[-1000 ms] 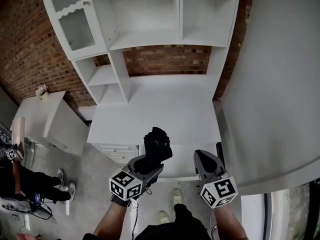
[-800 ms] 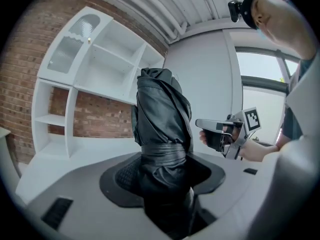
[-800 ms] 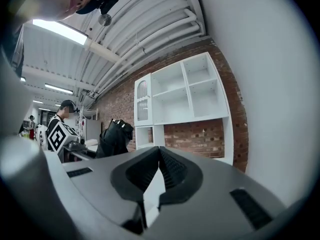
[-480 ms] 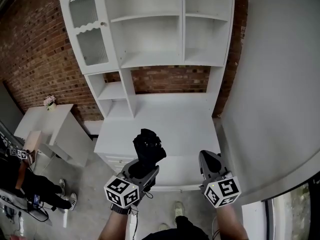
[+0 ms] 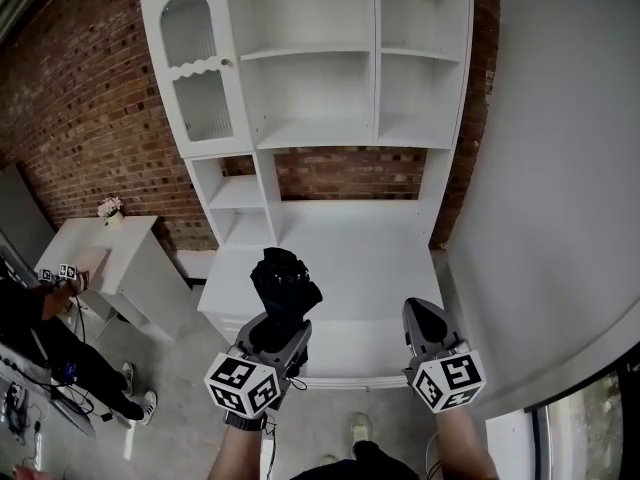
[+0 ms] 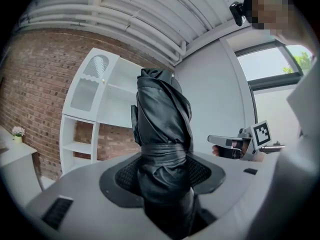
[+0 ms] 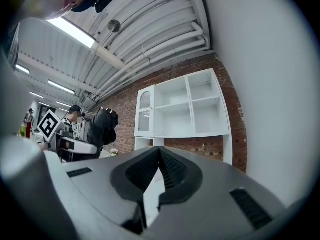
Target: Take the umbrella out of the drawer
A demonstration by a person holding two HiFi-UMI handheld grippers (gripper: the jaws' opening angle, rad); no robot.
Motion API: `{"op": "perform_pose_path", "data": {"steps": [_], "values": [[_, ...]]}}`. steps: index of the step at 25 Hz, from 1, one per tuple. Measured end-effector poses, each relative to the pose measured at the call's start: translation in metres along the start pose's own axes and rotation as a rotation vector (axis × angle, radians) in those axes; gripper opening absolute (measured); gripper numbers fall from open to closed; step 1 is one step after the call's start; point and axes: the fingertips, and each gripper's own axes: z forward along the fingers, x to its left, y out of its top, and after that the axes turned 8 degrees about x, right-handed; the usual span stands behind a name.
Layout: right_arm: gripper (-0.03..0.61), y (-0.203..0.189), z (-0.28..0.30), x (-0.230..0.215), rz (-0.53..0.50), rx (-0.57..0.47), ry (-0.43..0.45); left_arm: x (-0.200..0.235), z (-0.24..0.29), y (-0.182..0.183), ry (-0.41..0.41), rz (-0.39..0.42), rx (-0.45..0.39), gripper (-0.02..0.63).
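The black folded umbrella (image 5: 284,282) stands upright between my left gripper's jaws, with a strap wound round its middle (image 6: 163,151). My left gripper (image 5: 276,326) is shut on it, held above the front edge of the white desk (image 5: 350,238). In the left gripper view the umbrella (image 6: 162,109) fills the centre and both pads (image 6: 131,173) press its sides. My right gripper (image 5: 425,315) hovers to the right at about the same height, apart from the umbrella. Its jaws (image 7: 159,151) meet at the tips with nothing between them. From the right gripper view the umbrella (image 7: 102,126) shows at the left.
A white hutch (image 5: 320,88) with open shelves and a glass-door cabinet (image 5: 195,68) stands on the desk against a brick wall (image 5: 80,118). A white side table (image 5: 120,258) with a small flower pot (image 5: 110,208) is at the left, a person (image 5: 30,318) beside it. A white wall (image 5: 560,168) rises at the right.
Both grippers have risen, the left one more, carrying the umbrella up and forward over the desk's front edge. The head view has tilted up, showing more of the hutch.
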Motion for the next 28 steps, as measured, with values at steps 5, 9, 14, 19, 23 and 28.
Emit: {"op": "perform_pose_path", "data": {"steps": [5, 9, 14, 19, 23, 28], "values": [[0.003, 0.004, -0.005, -0.006, 0.006, -0.009, 0.002, -0.003, -0.008, 0.012, 0.042, 0.004, -0.038, 0.236], [0.003, 0.005, -0.005, -0.003, -0.009, 0.005, 0.002, 0.002, -0.012, 0.016, 0.054, -0.005, -0.047, 0.236], [0.003, 0.007, -0.005, 0.000, -0.015, 0.001, -0.001, 0.004, -0.015, 0.015, 0.063, 0.004, -0.051, 0.236], [0.003, 0.004, -0.002, -0.002, -0.020, 0.001, 0.009, 0.003, -0.009, 0.012, 0.066, 0.001, -0.054, 0.236], [0.003, 0.007, -0.003, 0.005, -0.024, 0.004, 0.006, 0.006, -0.014, 0.013, 0.058, -0.003, -0.053, 0.236], [0.003, 0.004, -0.003, 0.002, -0.024, 0.004, 0.006, 0.003, -0.009, 0.011, 0.056, 0.001, -0.050, 0.238]]}}
